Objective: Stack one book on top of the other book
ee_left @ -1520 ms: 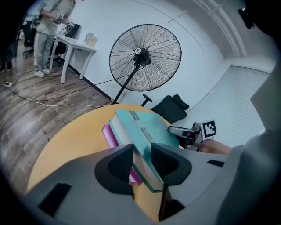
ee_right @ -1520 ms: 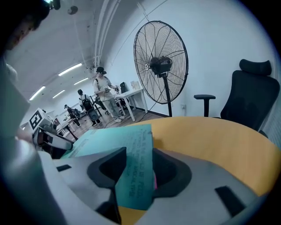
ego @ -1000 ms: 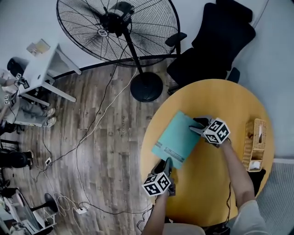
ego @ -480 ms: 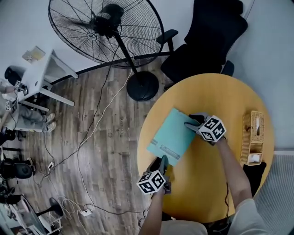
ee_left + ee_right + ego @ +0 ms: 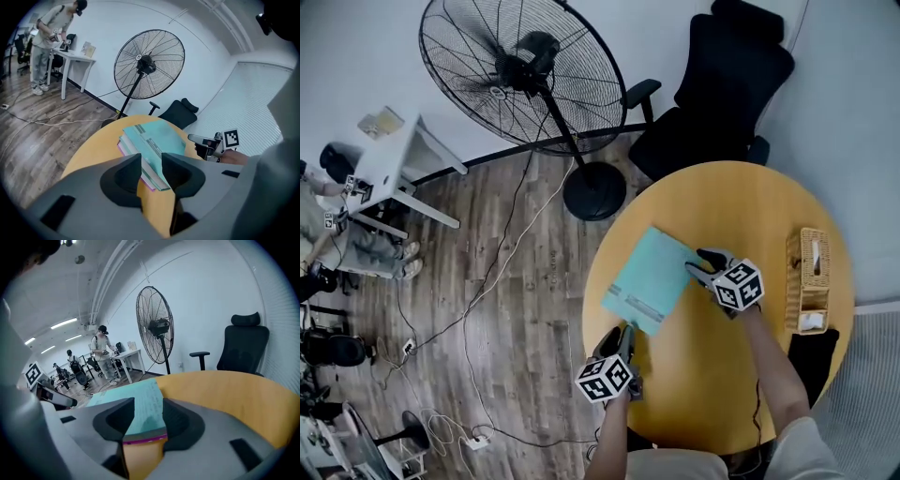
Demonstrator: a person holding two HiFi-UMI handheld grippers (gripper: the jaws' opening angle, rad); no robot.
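Round yellow table [image 5: 750, 216] with a teal book [image 5: 647, 279] stacked on a magenta-edged book [image 5: 144, 439] near its left rim. Right gripper [image 5: 697, 261], jaws released, just beside the stack's right edge. Left gripper [image 5: 627, 333], jaws just opened wider, gripping nothing, near the stack's lower corner.

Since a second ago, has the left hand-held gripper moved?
Yes. The left hand-held gripper has drawn back from the book stack toward the rim of the table. Its jaws have just been opening, and the stack is clear of them.
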